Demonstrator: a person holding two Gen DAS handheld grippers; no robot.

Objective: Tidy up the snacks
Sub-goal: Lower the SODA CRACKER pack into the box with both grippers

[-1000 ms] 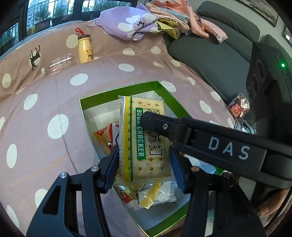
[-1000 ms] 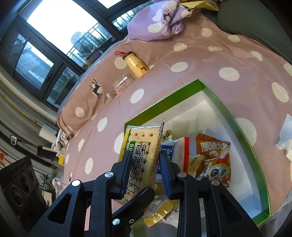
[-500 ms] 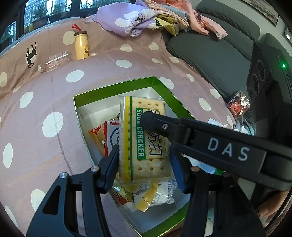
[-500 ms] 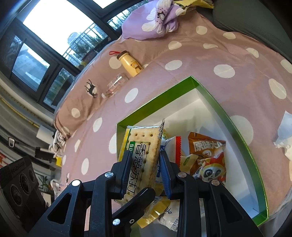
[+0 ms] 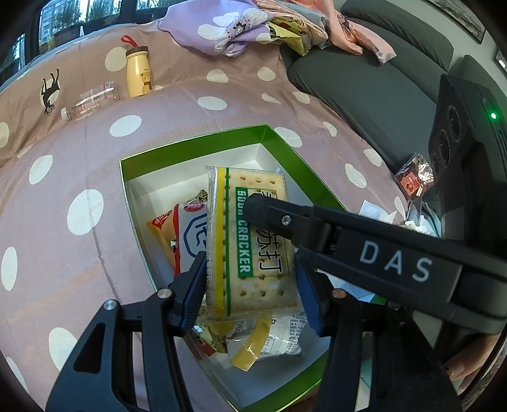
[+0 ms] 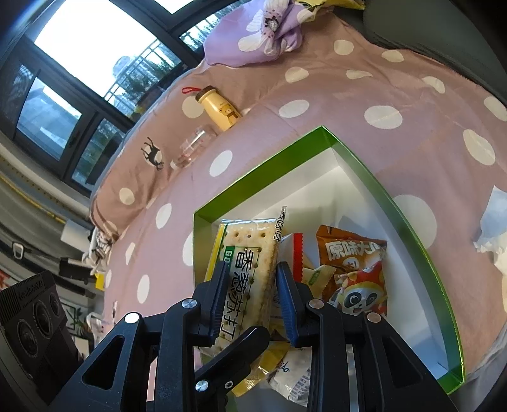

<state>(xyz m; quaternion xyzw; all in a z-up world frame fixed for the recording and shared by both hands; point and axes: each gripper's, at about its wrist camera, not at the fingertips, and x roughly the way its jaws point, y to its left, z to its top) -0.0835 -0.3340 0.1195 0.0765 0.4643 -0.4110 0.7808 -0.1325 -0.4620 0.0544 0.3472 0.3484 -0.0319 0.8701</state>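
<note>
A soda cracker packet point(image 5: 250, 244) is held above a green-rimmed white box point(image 5: 190, 145). My left gripper point(image 5: 250, 285) is shut on the packet's two long edges. My right gripper point(image 6: 252, 285) is shut on the same packet point(image 6: 247, 263), across its flat faces; its finger crosses the left wrist view. In the box point(image 6: 259, 171) lie several snacks: an orange panda bag point(image 6: 355, 269), a white-and-blue packet point(image 5: 193, 234) and a white-and-yellow packet point(image 5: 269, 339).
The box sits on a pink polka-dot bedspread point(image 5: 79, 164). A yellow bear bottle point(image 5: 137, 73) and a clear bottle point(image 5: 92, 99) lie beyond it. Purple floral cloth point(image 5: 228, 28), a grey sofa point(image 5: 374, 85), a small red snack bag point(image 5: 413, 180) and crumpled tissue point(image 6: 494, 228) lie around.
Both grippers with the cracker packet have moved back a little from the box; the box appears further away and more of its far wall shows. The grips are unchanged.
</note>
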